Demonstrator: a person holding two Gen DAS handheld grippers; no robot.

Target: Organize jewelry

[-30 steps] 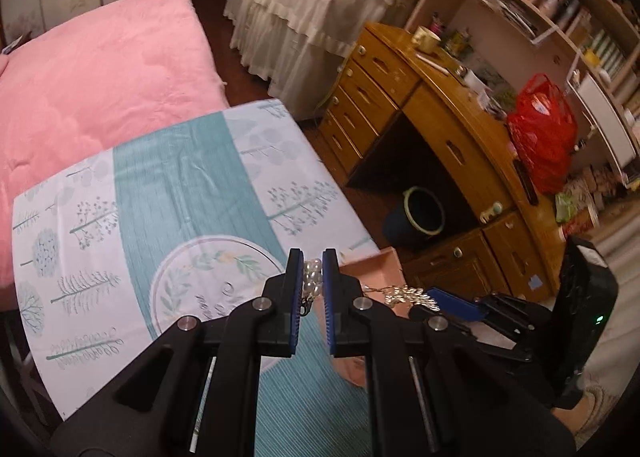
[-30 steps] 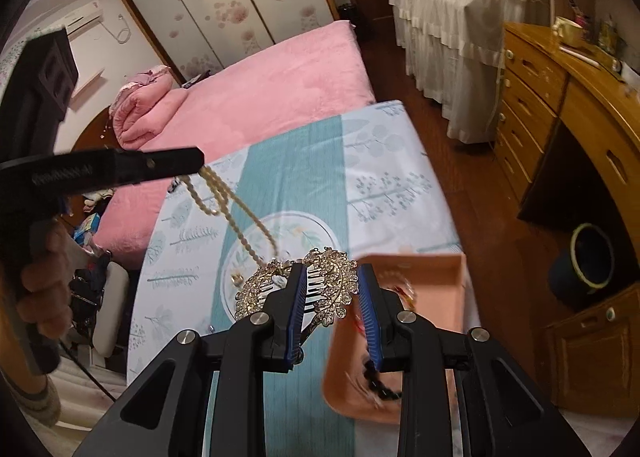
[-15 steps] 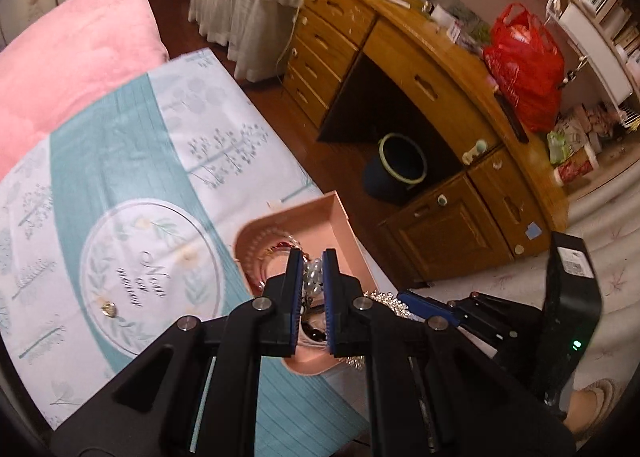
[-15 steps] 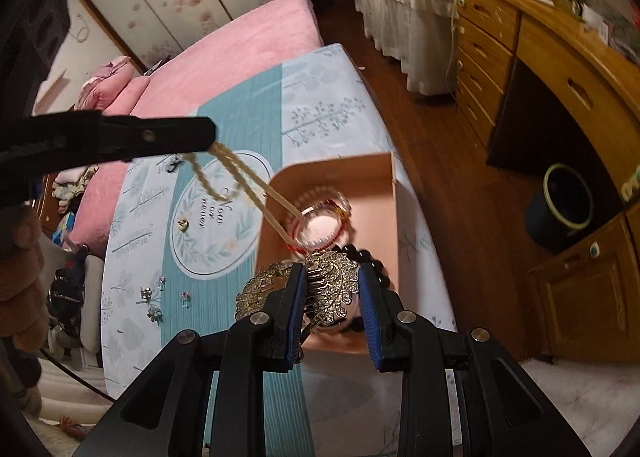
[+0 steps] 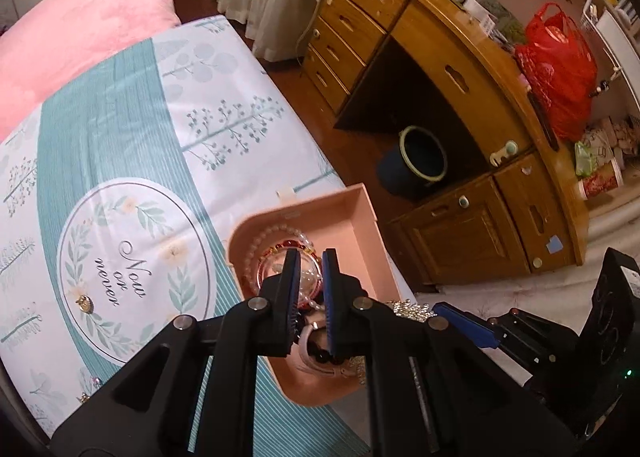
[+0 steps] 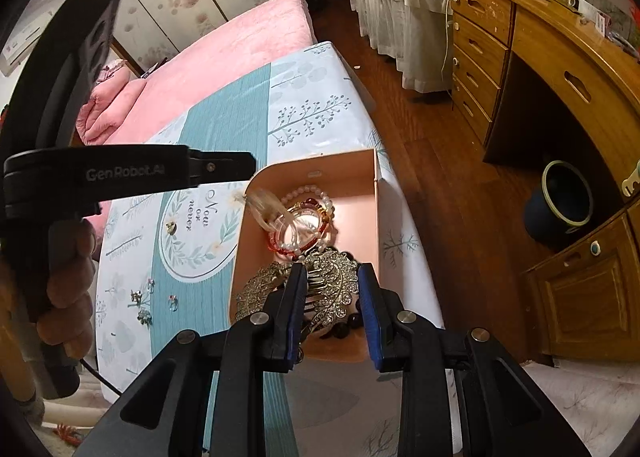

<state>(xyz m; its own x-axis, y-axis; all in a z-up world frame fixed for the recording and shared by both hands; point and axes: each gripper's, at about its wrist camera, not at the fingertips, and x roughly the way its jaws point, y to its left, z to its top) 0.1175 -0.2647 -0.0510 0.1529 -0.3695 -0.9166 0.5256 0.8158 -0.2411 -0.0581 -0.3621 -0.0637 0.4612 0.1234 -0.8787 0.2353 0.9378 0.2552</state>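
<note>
Over pink box (image 5: 370, 217) at tablecloth (image 5: 100, 129) edge: left gripper (image 5: 310, 277) nearly closed on pearl strand, seen as blurred gold chain (image 6: 266, 209) only from right wrist. Right gripper (image 6: 332, 289) parted around rhinestone leaf hair comb (image 6: 336, 285), touching left pad, gap at right pad. Bead bracelets (image 6: 308, 217) coiled inside box (image 6: 372, 193); small studs (image 6: 140, 297) loose on cloth, right view only.
</note>
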